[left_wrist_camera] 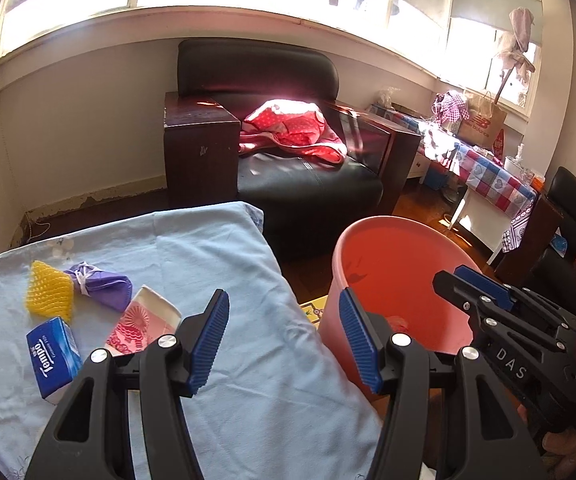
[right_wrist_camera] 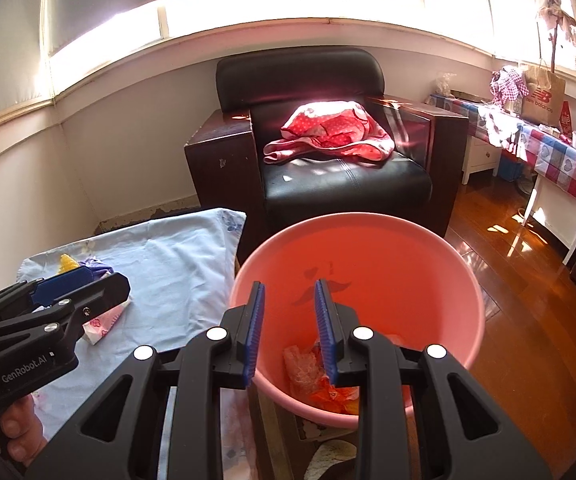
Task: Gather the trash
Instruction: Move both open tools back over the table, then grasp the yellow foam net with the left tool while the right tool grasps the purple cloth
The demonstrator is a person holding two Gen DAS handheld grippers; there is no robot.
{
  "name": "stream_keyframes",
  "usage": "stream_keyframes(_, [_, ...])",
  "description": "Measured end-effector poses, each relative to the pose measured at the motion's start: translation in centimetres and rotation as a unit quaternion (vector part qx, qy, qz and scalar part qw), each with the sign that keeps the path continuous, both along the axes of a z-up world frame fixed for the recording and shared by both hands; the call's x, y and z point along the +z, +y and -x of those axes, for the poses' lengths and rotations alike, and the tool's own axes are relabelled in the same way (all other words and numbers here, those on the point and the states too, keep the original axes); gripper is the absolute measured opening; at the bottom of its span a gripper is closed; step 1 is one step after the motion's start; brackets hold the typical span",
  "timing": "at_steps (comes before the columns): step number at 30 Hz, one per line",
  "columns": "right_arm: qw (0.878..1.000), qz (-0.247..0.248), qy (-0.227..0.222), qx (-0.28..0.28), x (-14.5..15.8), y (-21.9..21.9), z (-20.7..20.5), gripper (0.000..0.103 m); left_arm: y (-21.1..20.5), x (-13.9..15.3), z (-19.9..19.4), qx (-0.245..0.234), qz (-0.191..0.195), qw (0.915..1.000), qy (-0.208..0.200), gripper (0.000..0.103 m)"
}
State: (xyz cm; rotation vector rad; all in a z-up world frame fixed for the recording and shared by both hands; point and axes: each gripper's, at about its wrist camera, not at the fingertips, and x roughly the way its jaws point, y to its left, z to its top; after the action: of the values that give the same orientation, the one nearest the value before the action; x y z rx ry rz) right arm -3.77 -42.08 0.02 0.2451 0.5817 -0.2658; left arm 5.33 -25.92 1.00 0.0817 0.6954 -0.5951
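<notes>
Grippers both empty: right gripper (right_wrist_camera: pixel 289 330), jaws narrowly parted, hangs over pink bucket (right_wrist_camera: pixel 467 280) (crumpled wrappers (right_wrist_camera: pixel 319 380) inside). Left gripper (left_wrist_camera: pixel 284 340), wide open, sits over blue cloth (left_wrist_camera: pixel 208 264); tissue pack (left_wrist_camera: pixel 54 356), yellow net (left_wrist_camera: pixel 50 290), purple bundle (left_wrist_camera: pixel 104 284) at ten o'clock.

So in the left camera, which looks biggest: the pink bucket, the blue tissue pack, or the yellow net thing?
1. Pink bucket, by far the biggest.
2. Blue tissue pack and yellow net look about alike; the pack lies nearer the camera, so no ranking.
</notes>
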Motion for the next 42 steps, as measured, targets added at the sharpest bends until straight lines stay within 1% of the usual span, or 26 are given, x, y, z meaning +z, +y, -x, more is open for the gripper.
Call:
stream_keyframes(4, [1.0, -0.016, -0.014, 0.014, 0.2, 1.0, -0.4, 0.026, 2.7, -0.2, -0.1, 0.032, -0.015, 0.9994, -0.005, 0.057])
stream_keyframes(7, [0.999, -0.025, -0.024, 0.031, 0.3, 1.9, -0.9, 0.026, 5.3, -0.5, -0.2, 0.067, -0.026, 0.9974, -0.009, 0.061])
stream_keyframes(10, [0.998, -0.016, -0.026, 0.047, 0.5, 3.2, -1.4, 0.026, 8.0, -0.9, -0.6, 0.108, -0.037, 0.9934, -0.008, 0.063])
stream_keyframes(12, [0.998, -0.01, -0.022, 0.06, 0.7, 3.9, -1.9, 0.026, 9.9, -1.2, -1.1, 0.135, -0.038, 0.9901, 0.001, 0.063])
stream_keyframes(16, [0.994, -0.017, -0.016, 0.104, 0.7, 5.4, -2.9, 0.026, 13.4, -1.9, -2.2, 0.185, -0.036, 0.9817, 0.024, 0.065])
stream_keyframes(20, [0.991, -0.019, -0.009, 0.134, 0.3, 7.0, -3.8, 0.026, 16.0, -3.1, -3.4, 0.22, -0.03, 0.9732, 0.061, 0.065])
stream_keyframes(22, [0.99, -0.024, -0.001, 0.142, 0.1, 7.5, -4.1, 0.026, 16.7, -3.5, -4.1, 0.231, -0.026, 0.9695, 0.076, 0.065])
stream_keyframes(26, [0.987, -0.039, 0.005, 0.153, -0.4, 7.9, -4.8, 0.026, 17.8, -3.1, -5.9, 0.246, -0.019, 0.9663, 0.072, 0.065])
stream_keyframes(29, [0.987, -0.057, 0.025, 0.151, -1.0, 7.9, -5.4, 0.026, 18.3, -2.8, -7.8, 0.248, -0.02, 0.9657, 0.073, 0.065])
stream_keyframes(32, [0.985, -0.074, 0.041, 0.153, -1.8, 8.0, -6.2, 0.026, 18.9, -3.1, -10.0, 0.247, -0.02, 0.9655, 0.08, 0.065])
stream_keyframes(37, [0.982, -0.078, 0.052, 0.166, -2.6, 8.9, -7.1, 0.026, 19.2, -4.2, -13.5, 0.226, -0.026, 0.9699, 0.088, 0.065])
stream_keyframes(40, [0.979, -0.083, 0.054, 0.179, -2.8, 9.4, -7.7, 0.026, 19.2, -5.0, -15.3, 0.217, -0.042, 0.9716, 0.085, 0.065])
stream_keyframes(42, [0.976, -0.09, 0.054, 0.193, -2.6, 9.7, -8.3, 0.026, 19.3, -5.9, -16.4, 0.208, -0.044, 0.9726, 0.094, 0.065])
